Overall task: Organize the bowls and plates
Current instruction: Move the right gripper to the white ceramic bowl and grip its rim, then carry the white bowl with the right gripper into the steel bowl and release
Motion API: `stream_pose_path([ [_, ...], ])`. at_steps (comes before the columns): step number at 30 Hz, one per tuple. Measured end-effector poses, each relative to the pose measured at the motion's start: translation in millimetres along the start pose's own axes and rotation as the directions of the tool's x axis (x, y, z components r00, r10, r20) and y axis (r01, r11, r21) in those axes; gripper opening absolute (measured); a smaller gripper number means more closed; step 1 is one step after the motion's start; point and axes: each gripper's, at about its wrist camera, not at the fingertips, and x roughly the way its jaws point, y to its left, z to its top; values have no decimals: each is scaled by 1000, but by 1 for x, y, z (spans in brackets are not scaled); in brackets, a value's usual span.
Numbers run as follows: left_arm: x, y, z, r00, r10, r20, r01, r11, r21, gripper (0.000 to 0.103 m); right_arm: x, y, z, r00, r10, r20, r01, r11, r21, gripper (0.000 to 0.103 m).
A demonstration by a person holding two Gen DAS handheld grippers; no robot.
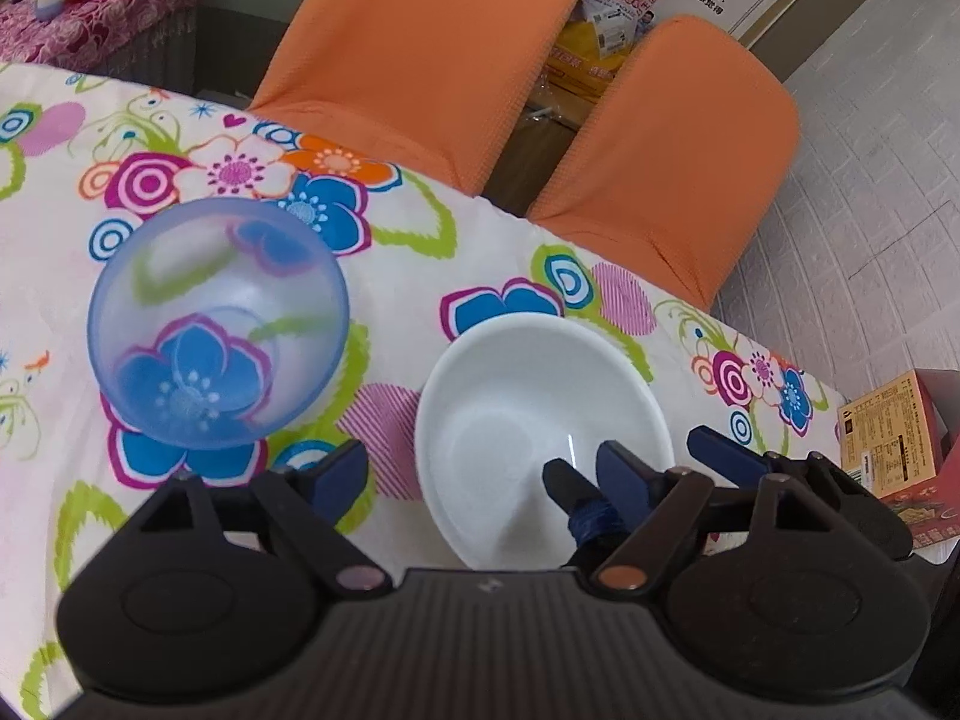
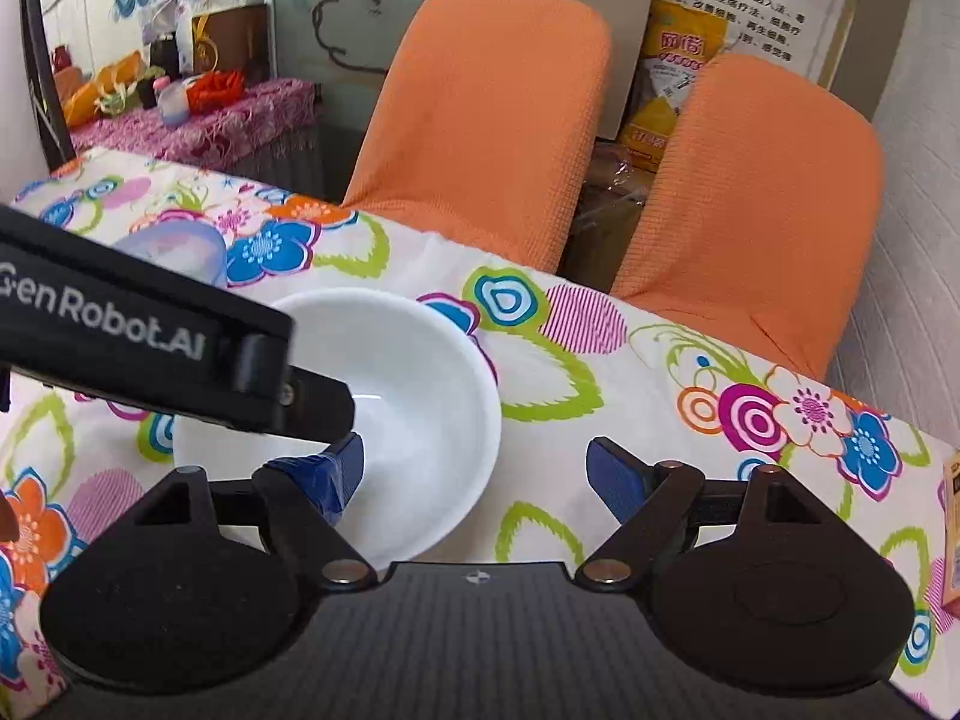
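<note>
A white bowl (image 1: 528, 420) rests on the flowered tablecloth (image 1: 492, 252), right in front of both grippers. My left gripper (image 1: 480, 468) is open and straddles the bowl's left rim, one finger outside and one inside. A translucent blue bowl (image 1: 216, 324) sits to the left of the white one, apart from it. In the right wrist view my right gripper (image 2: 474, 471) is open, its left fingertip inside the white bowl (image 2: 408, 396) and its right one over the cloth. The left gripper's black housing (image 2: 120, 312) crosses in from the left and hides most of the blue bowl (image 2: 174, 246).
Two orange-covered chairs (image 1: 420, 48) (image 1: 678, 138) stand against the table's far edge. A printed box (image 1: 888, 438) lies at the table's right end. A side table with a pink cloth (image 2: 198, 120) holds clutter at the back left.
</note>
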Motion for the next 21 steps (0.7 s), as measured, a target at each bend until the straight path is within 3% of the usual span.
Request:
stream_pose_path([
  [9, 12, -3, -3, 999, 32, -10, -31, 999, 21, 82, 12, -2, -1, 999, 44, -6, -44, 999, 25, 69],
  [13, 17, -1, -4, 999, 52, -10, -52, 999, 7, 91, 16, -10, -6, 996, 90, -6, -89, 992, 85, 70],
  [21, 18, 0, -5, 999, 44, -5, -44, 999, 5, 91, 18, -10, -4, 996, 93, -16, -92, 993, 76, 72],
])
